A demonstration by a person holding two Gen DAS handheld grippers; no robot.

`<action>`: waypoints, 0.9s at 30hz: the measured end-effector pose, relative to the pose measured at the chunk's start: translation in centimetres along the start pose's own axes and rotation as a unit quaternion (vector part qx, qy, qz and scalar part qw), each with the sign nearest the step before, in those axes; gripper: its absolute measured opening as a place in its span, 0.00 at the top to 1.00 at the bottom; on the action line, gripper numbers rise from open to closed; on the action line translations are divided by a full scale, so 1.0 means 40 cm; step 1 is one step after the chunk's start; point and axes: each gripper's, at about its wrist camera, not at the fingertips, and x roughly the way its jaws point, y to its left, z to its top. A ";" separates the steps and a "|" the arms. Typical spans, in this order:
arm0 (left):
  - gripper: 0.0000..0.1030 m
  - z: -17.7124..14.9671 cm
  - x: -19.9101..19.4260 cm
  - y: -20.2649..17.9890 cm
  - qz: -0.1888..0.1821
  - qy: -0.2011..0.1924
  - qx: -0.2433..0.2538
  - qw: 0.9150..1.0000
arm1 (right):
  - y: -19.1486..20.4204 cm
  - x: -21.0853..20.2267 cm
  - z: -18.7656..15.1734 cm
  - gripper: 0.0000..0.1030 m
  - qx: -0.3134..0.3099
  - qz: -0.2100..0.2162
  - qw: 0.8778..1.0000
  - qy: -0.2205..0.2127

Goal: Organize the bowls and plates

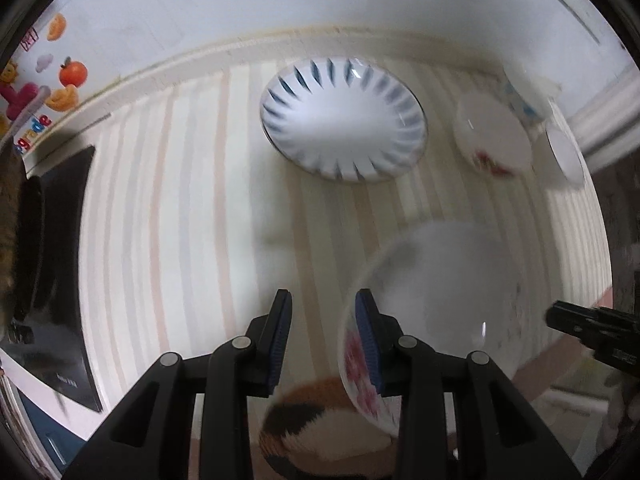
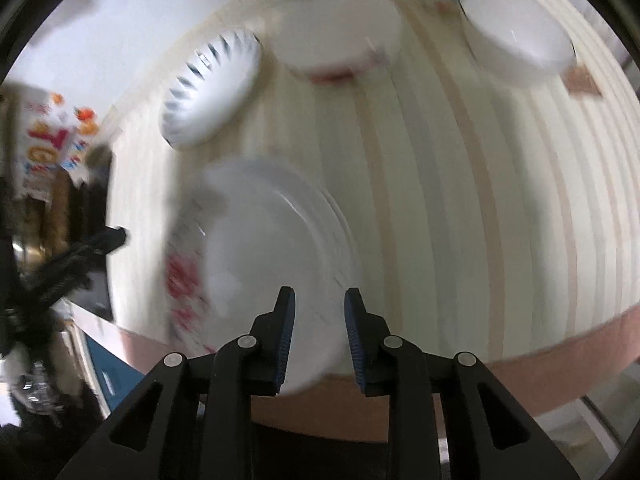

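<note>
Nearest, the left tool (image 1: 323,300) stands released, its pads straddling the flowered bowl's (image 1: 440,292) rim without pressing; the right tool (image 2: 318,296) is likewise unclenched at the opposite rim. Behind, on the striped surface (image 1: 180,200), a blue-rayed bowl (image 1: 342,120), a small bowl (image 1: 492,140) and a white bowl (image 1: 566,156) sit apart, so most stacking seems left.

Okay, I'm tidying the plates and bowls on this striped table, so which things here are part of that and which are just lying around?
Part of the job:
- blue-striped plate
- red-flowered bowl nearest the grippers
- smaller red-patterned dish
- plain white bowl
- blue-patterned bowl by the wall

Just lying about:
- fruit sticker sheet
- black flat item at the table's edge
</note>
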 end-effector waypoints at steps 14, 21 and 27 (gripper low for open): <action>0.70 0.305 0.184 0.190 -0.042 0.059 -0.109 0.991 | 0.229 0.132 0.527 0.70 -0.073 0.001 0.997 -0.011; 0.70 0.350 0.294 0.199 -0.041 0.112 -0.105 0.987 | 0.242 0.279 0.663 0.70 -0.096 -0.055 0.993 0.050; 0.78 0.356 0.319 0.197 -0.058 0.112 -0.102 0.987 | 0.232 0.361 0.692 0.78 -0.104 -0.080 0.988 0.083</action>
